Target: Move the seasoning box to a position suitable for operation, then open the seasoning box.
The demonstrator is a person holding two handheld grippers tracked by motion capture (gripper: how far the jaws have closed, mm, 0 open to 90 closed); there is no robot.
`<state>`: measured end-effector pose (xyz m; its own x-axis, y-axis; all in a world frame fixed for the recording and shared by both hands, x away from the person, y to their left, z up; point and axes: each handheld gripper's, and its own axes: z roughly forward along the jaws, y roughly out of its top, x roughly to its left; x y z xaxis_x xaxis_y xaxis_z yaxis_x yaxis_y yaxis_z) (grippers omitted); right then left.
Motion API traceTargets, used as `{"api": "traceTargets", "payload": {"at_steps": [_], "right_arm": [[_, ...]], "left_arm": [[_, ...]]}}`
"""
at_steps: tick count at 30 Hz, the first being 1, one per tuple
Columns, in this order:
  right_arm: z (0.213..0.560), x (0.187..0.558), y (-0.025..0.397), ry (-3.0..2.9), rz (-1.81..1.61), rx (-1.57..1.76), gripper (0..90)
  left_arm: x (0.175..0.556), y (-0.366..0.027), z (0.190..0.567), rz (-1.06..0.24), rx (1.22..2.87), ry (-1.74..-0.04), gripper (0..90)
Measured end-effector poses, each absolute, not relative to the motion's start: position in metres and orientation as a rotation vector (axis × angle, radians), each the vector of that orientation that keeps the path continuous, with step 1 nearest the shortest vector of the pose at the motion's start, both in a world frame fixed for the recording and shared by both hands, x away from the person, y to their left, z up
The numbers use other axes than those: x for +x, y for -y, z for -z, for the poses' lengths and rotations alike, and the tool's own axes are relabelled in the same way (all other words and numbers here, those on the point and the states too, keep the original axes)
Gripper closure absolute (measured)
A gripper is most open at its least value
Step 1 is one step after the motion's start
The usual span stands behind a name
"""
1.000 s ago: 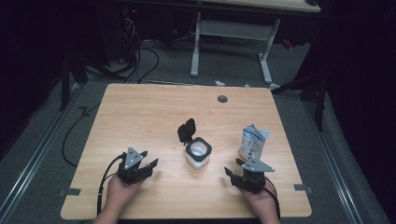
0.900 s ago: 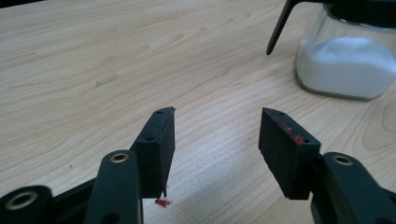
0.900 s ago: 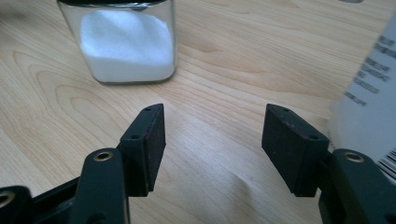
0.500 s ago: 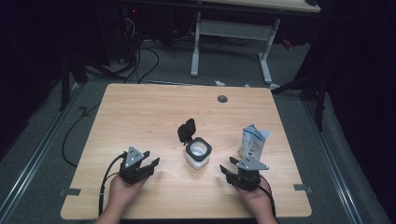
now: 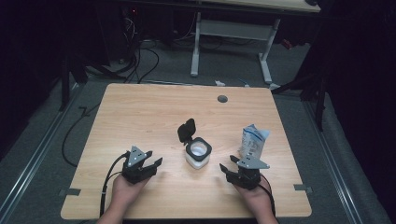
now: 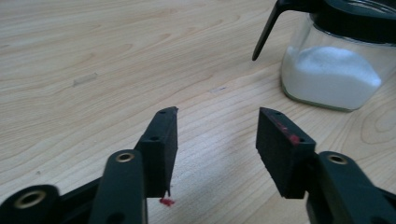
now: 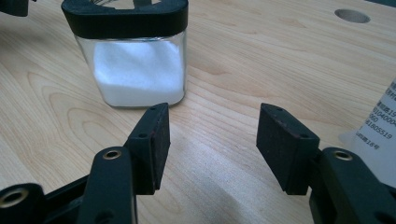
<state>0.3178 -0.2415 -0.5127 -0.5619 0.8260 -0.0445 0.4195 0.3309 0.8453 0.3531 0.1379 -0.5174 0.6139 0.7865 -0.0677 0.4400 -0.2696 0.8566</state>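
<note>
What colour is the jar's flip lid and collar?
Black, on the clear glass jar of white powder; the right gripper view shows the collar best.

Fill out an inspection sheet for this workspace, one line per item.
Surface: wooden table, bare, round hole near far edge.
Job's things: glass jar of white powder, black flip lid open; white-and-blue bag standing upright to its right.
Clutter: nothing seen.
Grippers: left gripper and right gripper low at the near edge, jaws open, holding nothing.
Cables: one trails from the left gripper; more on the floor.
Surroundings: dark room, another table's white legs behind.
</note>
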Motion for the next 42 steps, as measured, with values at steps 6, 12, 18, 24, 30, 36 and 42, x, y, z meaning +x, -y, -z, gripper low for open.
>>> {"api": "traceTargets", "payload": {"at_steps": [6, 12, 18, 24, 30, 36, 42], "right_arm": [[0.51, 0.315, 0.244, -2.117, -1.142, 1.094, 43.5], [0.508, 0.316, 0.25, -2.102, -1.158, 1.095, 44.0], [0.502, 0.321, 0.251, -2.108, -1.153, 1.1, 45.2], [0.499, 0.331, 0.246, -2.118, -1.135, 1.122, 48.5], [0.497, 0.339, 0.234, -2.119, -1.119, 1.107, 52.3], [0.498, 0.346, 0.223, -2.131, -1.107, 1.096, 54.4], [0.503, 0.344, 0.218, -2.155, -1.113, 1.089, 55.5]], "left_arm": [[0.353, -0.131, 0.517, -0.478, 1.91, -0.974, 50.0], [0.356, -0.125, 0.512, -0.493, 1.911, -0.969, 51.1], [0.366, -0.118, 0.509, -0.484, 1.9, -0.989, 51.9], [0.377, -0.109, 0.501, -0.462, 1.88, -0.997, 60.8], [0.389, -0.098, 0.488, -0.468, 1.865, -0.992, 67.1], [0.4, -0.095, 0.481, -0.449, 1.841, -1.004, 75.0], [0.407, -0.088, 0.471, -0.448, 1.811, -0.994, 87.3]]}}
